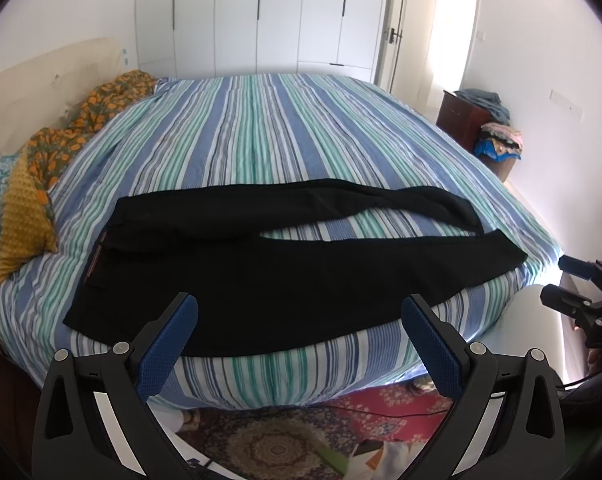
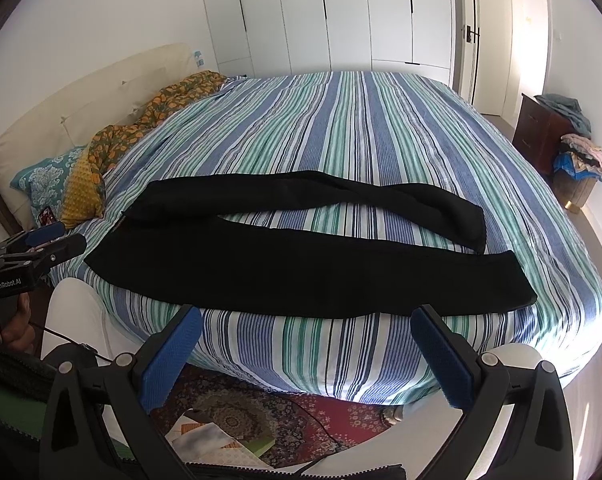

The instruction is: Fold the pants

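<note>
Striped bed [image 1: 261, 128] fills my view, white wardrobe [image 1: 261, 12] behind it. Black pants [image 1: 261, 264] lie flat just ahead of my left hand-held gripper [image 1: 299, 322], legs running toward my right hand-held gripper [image 2: 307, 332]. Both are spread wide, holding nothing, off the near edge.

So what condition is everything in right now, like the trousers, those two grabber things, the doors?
Black fabric pants: spread flat on the striped blue-green bedspread, legs apart, unfolded.
Left gripper: jaws open, holding nothing.
Right gripper: jaws open, holding nothing.
White wardrobe doors: closed.
White room door: open.
</note>
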A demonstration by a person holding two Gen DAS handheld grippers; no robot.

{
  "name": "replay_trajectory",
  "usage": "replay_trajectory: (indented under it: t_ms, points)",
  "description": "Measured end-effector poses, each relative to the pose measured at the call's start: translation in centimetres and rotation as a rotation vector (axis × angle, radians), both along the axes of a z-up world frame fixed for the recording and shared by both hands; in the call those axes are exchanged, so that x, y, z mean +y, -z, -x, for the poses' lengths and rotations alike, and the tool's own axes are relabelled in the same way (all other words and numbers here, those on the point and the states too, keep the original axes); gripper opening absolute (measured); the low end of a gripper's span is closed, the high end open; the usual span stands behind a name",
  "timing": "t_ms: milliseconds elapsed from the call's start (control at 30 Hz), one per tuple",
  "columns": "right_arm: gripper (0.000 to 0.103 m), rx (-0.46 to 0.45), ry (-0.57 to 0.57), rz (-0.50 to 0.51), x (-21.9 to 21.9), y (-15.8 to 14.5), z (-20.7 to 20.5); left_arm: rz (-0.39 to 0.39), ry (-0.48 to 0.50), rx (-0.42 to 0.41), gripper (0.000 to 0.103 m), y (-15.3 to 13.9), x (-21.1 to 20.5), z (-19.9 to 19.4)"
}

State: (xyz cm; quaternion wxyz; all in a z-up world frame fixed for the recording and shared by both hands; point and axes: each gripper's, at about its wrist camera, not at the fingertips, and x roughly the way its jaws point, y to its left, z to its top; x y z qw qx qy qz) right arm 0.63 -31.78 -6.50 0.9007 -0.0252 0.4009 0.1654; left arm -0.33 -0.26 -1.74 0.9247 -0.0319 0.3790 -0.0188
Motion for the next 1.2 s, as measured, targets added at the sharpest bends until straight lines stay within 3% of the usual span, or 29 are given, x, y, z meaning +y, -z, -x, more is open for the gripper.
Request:
replay_trajectory:
  t_ms: [1200]
  points:
    - [0.103,-0.001,-0.004,-0.008,0.39,0.0,0.32,0.0,0.0,0.0,0.102,0.03,-0.05,-0.05]
